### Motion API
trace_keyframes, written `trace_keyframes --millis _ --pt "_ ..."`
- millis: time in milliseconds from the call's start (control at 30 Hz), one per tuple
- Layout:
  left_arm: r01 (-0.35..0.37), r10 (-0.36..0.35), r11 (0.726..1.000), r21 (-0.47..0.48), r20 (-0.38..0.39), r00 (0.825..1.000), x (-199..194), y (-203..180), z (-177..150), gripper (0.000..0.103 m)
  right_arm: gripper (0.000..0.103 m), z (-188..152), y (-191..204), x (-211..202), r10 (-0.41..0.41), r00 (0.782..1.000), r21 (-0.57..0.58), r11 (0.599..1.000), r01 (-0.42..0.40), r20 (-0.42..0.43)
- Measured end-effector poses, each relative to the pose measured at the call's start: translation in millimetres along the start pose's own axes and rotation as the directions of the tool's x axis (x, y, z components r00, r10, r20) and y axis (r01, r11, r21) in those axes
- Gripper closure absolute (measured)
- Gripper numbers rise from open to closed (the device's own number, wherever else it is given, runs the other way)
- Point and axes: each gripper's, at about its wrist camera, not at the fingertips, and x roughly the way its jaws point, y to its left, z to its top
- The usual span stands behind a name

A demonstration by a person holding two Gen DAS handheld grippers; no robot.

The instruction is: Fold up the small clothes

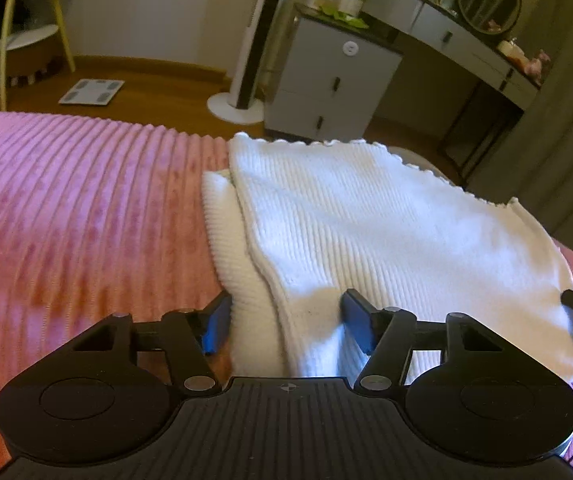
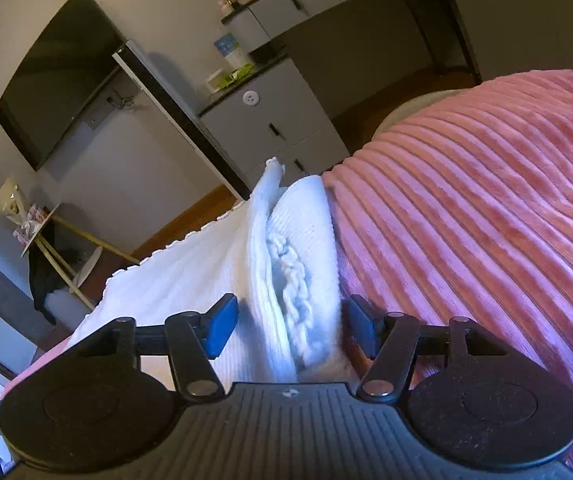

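Pink bedspread (image 1: pixel 86 220) under white knit top (image 1: pixel 366 232); both jaws spread; braid (image 2: pixel 298 292) only right view.

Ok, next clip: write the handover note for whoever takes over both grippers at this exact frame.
Left gripper: open, jaws astride the near left edge of the white knit top, not clamped.
Right gripper: open, jaws astride the top's bunched right-hand fold, not clamped.
The top lies on the pink ribbed bedspread, its side edges already turned in, scalloped hem at the far end.
Done: side folds, apparently.
Left: probably grip both near corners, fold toward the hem, smooth.
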Motion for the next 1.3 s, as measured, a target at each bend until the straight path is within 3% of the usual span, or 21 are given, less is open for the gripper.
trace_keyframes --millis 133,200,233,333,400,533,767,867,900,967,1033,1133,1233,1300 --pt "0.014 -0.014 1.0 -0.01 0.003 1.0 0 4 -1 0.045 0.059 -3 3 3 -0.01 1.0 -0.04 0.999 0.01 0.001" --pt "0.01 -0.01 1.0 -0.013 0.015 1.0 -3 6 -1 0.052 0.061 -9 8 -1 -0.046 0.999 -0.099 0.994 0.047 0.016" --pt "0.001 -0.001 1.0 -0.011 0.02 1.0 -5 6 -1 0.058 0.059 -11 10 -5 -0.076 0.997 -0.121 0.99 0.079 0.024" --pt "-0.021 0.021 1.0 -0.023 0.023 1.0 -14 9 0 0.06 0.044 -20 29 -24 -0.213 0.971 -0.193 0.954 0.232 0.112" --pt "-0.046 0.047 0.999 -0.025 0.036 0.998 -22 10 -1 0.056 0.044 -29 42 -41 -0.223 0.959 -0.211 0.943 0.258 0.175" --pt "-0.072 0.073 0.997 -0.028 0.04 0.997 -32 16 -6 0.042 0.044 -53 68 -65 -0.174 0.962 -0.212 0.953 0.219 0.209" --pt "0.05 -0.057 0.992 -0.12 -0.053 0.997 -27 27 -13 0.031 0.044 -94 99 -77 -0.084 0.992 -0.227 0.968 0.104 0.096" --pt "0.069 -0.081 0.986 -0.155 -0.071 0.994 -19 30 -15 0.032 0.048 -100 100 -78 -0.02 0.991 -0.276 0.959 0.056 0.131" --pt "0.071 -0.084 0.984 -0.166 -0.071 0.994 -18 31 -14 0.033 0.053 -102 99 -77 -0.01 0.99 -0.286 0.957 0.05 0.14" --pt "0.083 -0.098 0.978 -0.19 -0.066 0.993 -17 33 -13 0.052 0.066 -108 95 -74 0.015 0.99 -0.295 0.955 0.027 0.138" --pt "0.083 -0.098 0.975 -0.205 -0.064 0.993 -17 31 -11 0.057 0.073 -110 92 -65 0.02 0.992 -0.294 0.956 0.016 0.121" --pt "0.065 -0.08 0.976 -0.21 -0.065 0.995 -18 27 -9 0.063 0.073 -109 93 -55 0.042 0.993 -0.301 0.954 -0.006 0.113" --pt "0.055 -0.07 0.978 -0.199 -0.066 0.995 -18 25 -8 0.061 0.073 -114 91 -46 0.045 0.995 -0.309 0.951 -0.016 0.086" --pt "0.019 -0.034 0.983 -0.183 -0.074 0.997 -16 23 -10 0.047 0.073 -116 89 -43 0.04 0.997 -0.305 0.952 -0.016 0.073"
